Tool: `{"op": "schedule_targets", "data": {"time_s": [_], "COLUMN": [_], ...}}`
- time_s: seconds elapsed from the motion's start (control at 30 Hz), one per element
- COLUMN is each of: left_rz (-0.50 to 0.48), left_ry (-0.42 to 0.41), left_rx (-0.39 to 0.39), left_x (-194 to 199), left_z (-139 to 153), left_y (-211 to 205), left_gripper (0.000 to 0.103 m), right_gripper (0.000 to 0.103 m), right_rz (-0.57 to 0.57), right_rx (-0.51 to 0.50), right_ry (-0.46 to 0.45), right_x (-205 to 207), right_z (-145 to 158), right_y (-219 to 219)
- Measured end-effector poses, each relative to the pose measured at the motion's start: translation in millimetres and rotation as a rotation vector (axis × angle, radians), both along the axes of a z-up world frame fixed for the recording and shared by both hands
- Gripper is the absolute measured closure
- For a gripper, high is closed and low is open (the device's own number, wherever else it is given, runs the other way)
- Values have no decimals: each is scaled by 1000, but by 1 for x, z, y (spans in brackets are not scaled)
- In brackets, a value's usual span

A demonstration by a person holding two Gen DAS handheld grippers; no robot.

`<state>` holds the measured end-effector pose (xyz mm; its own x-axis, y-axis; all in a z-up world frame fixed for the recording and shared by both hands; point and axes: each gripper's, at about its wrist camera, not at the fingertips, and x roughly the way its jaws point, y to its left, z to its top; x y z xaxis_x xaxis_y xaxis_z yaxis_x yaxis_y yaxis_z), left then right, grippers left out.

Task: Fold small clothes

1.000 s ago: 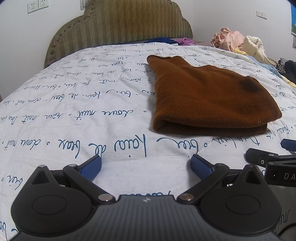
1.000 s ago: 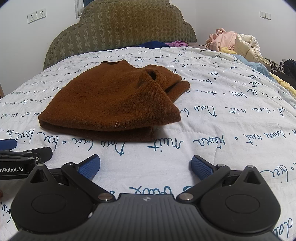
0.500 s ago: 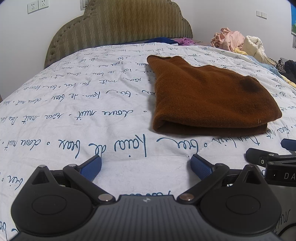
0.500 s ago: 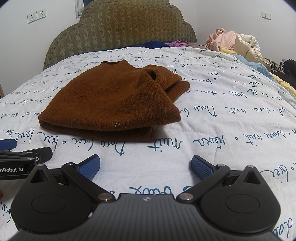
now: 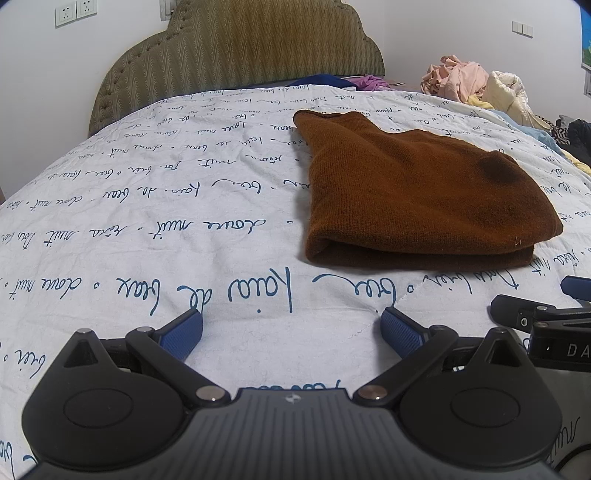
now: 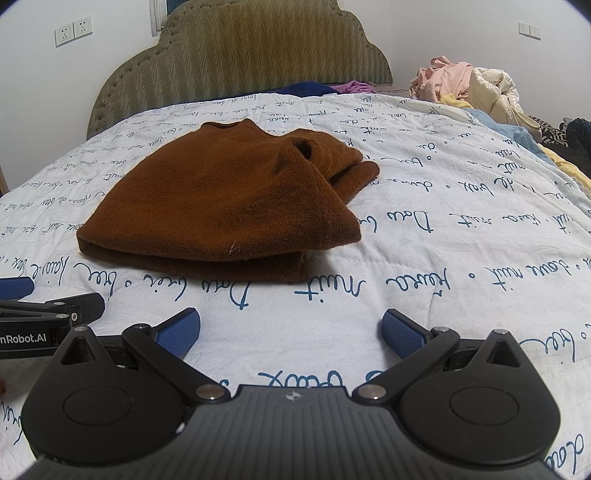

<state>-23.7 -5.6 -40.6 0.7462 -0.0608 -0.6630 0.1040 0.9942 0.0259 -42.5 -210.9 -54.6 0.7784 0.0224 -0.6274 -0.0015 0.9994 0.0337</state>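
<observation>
Left gripper [image 5: 291, 328]: jaws wide apart, nothing between them, blue pads [image 5: 181, 332] low over the quilt [image 5: 147, 229]. Whether the pads touch the fabric is unclear from this angle. Gripper body fills the near bottom of the left wrist view and hides the quilt under it.

Right gripper [image 6: 291, 328]: same state, jaws spread, empty, pads over bare quilt. It also shows at the right edge of the left wrist view, cut off by the frame; only one black finger and part of a label are readable. The left gripper likewise pokes in at the left edge of the right wrist view, cropped, label partly legible.

Brown knit garment [image 5: 406, 199] lies folded on the quilt, just beyond both grippers and apart from them: far right of the left one, far left of the right one. The fold edge faces near; layers are stacked, so the inner layers are hidden. A dark round patch near its right end in the left wrist view is hard to identify. A sleeve end [image 6: 351, 173] sticks out at its far right side.

Farther: headboard [image 6: 258, 55], with blue and purple fabric [image 6: 332, 88] at its foot, mostly hidden by the quilt's rise. Far right: a heap of clothes [image 6: 465, 85], individual pieces indistinct, dark items cut off at the frame edge. Wall sockets [image 6: 74, 31] far left.
</observation>
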Motion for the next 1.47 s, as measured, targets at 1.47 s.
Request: {"op": "schedule_targets", "data": {"time_s": [1.47], "left_rz": [-8], "left_ry": [3], "left_rx": [-1], "left_x": [1], "left_z": [0], "left_y": [2], "left_gripper": [0], "right_gripper": [0], "right_rz": [0], "right_rx": [0], "right_ry": [0], "right_x": [0], "right_z": [0], "right_y": [0]}}
